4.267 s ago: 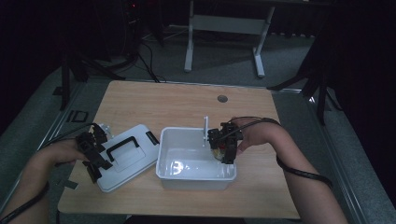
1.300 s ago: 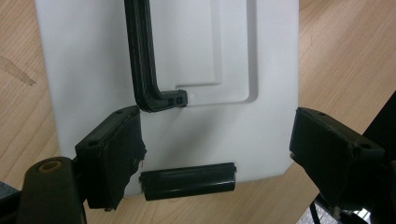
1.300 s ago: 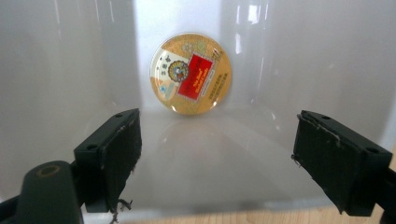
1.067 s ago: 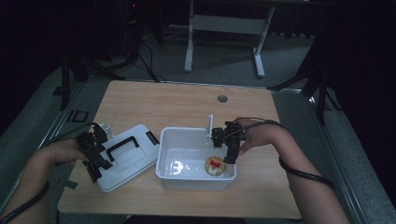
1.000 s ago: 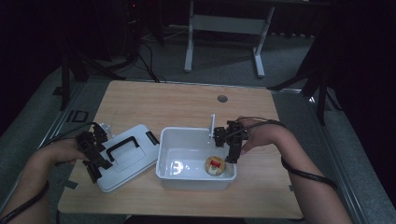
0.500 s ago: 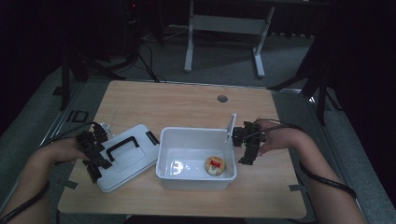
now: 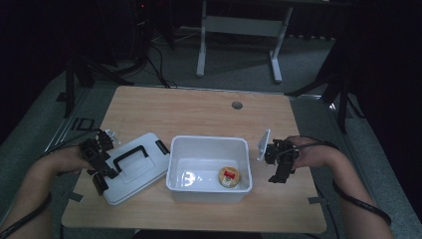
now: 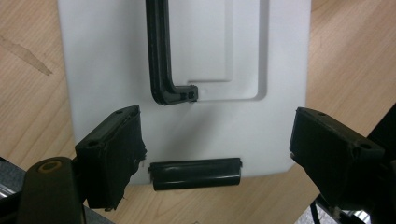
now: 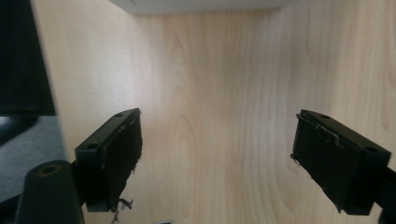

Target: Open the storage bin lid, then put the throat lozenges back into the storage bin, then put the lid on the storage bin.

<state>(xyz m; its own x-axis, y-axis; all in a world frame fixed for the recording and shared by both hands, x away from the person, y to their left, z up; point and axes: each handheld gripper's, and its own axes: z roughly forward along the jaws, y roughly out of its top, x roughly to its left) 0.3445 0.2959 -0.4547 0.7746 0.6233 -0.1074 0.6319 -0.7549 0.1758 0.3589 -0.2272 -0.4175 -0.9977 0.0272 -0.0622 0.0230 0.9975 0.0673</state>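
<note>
Your left gripper (image 7: 101,167) spread over the white lid (image 7: 133,167), right gripper (image 7: 279,169) gaping beside the bin (image 7: 209,144), round snack (image 7: 229,177) inside

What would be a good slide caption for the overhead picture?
A round snack lies in the open white bin; its lid rests beside it, between two hand-held grippers.

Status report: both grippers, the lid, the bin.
Left gripper open over lid. Right gripper open, empty, above table. Round snack in bin. Nothing blocking.
</note>
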